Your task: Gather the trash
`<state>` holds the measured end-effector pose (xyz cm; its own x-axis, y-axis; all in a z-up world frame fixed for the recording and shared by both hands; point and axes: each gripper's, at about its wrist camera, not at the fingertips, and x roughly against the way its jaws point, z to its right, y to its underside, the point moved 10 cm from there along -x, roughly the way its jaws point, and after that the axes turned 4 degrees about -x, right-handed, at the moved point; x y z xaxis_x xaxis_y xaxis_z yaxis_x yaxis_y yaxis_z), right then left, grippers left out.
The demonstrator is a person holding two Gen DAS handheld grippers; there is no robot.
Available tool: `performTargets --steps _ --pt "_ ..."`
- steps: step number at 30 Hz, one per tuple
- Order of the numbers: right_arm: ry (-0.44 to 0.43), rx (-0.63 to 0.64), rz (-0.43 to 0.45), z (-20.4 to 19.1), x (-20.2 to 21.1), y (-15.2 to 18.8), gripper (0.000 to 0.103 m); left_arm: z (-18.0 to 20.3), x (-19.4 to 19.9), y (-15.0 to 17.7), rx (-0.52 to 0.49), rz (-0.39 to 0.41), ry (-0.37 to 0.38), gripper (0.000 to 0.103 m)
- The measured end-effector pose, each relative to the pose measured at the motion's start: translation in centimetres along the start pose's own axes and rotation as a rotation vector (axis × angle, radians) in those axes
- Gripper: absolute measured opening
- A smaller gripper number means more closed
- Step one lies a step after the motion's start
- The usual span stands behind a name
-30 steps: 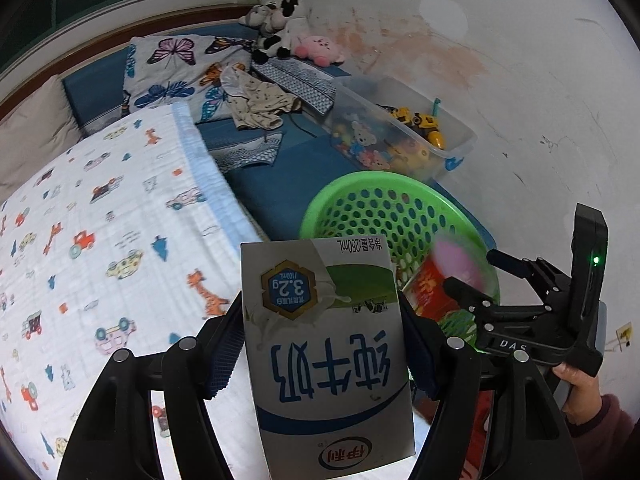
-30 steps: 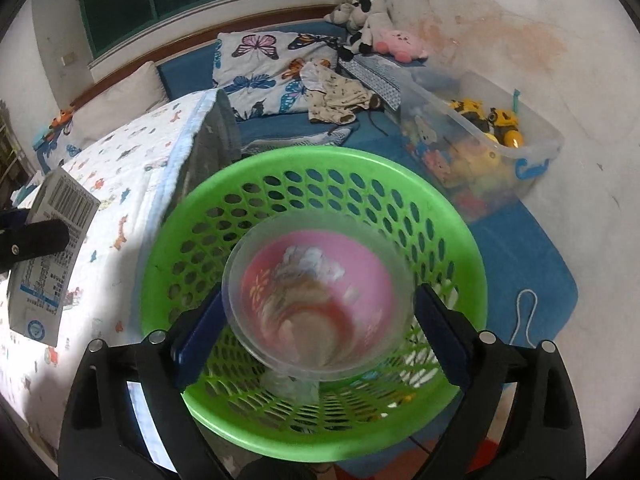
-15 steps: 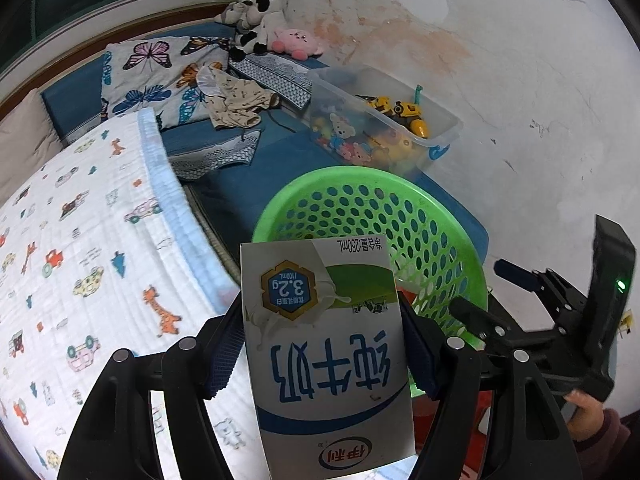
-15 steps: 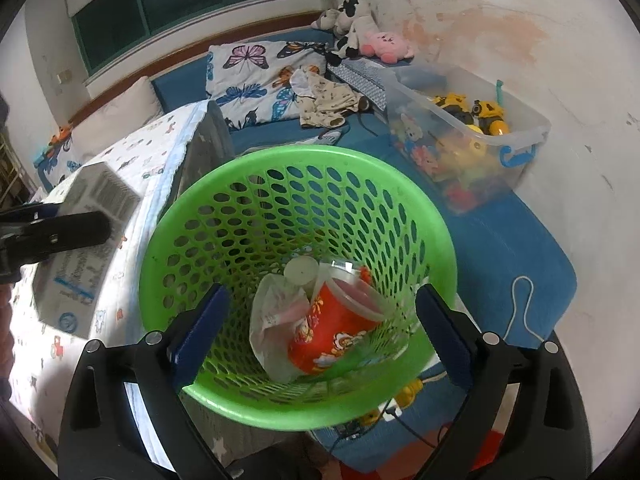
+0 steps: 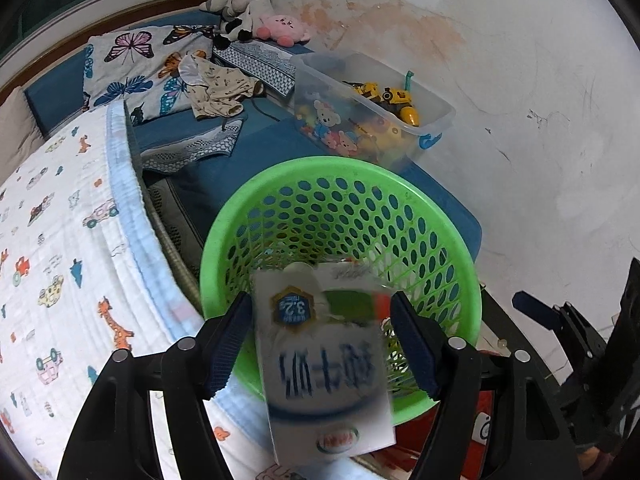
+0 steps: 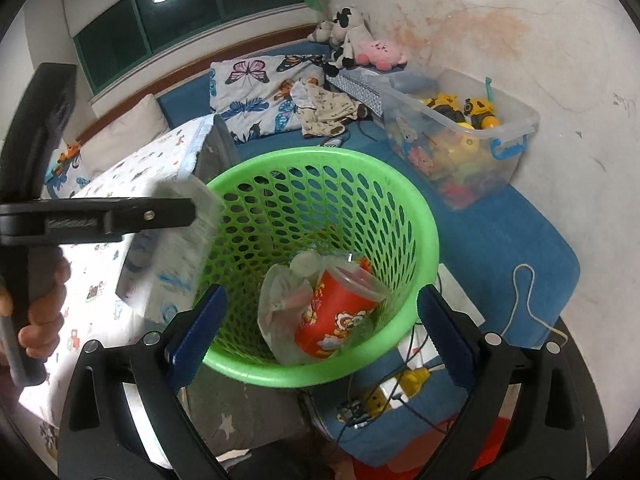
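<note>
Left gripper: jaws just opened, pads clear of 1 blurred white-blue milk carton at near rim of 1 green perforated plastic basket | right gripper: spread, empty | basket held 1 red paper cup, 1 clear bag

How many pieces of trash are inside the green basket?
2: a red cup on its side at the bottom, a white bag against its left; more may hide underneath.
</note>
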<state>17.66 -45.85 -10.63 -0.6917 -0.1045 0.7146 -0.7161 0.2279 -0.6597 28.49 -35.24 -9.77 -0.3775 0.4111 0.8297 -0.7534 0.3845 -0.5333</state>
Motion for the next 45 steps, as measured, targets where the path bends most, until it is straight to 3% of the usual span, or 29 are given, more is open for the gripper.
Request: performTargets --steps 1,15,30,45 --pt "-0.003 -0.003 0.003 0.0 0.2 0.2 0.095 0.0 0.0 0.0 0.002 0.000 -0.001 0.077" --pt "-0.053 -0.020 0.021 -3.4 1.7 2.2 0.096 -3.0 4.6 2.7 0.041 0.073 -0.022 0.081" --pt "-0.073 0.016 0.007 -9.5 2.2 3.9 0.098 -9.2 12.0 8.9 0.099 0.188 -0.133 0.091" --pt "-0.051 0.155 0.019 -15.2 2.8 5.3 0.098 -14.7 16.6 15.4 0.208 0.224 -0.229 0.095"
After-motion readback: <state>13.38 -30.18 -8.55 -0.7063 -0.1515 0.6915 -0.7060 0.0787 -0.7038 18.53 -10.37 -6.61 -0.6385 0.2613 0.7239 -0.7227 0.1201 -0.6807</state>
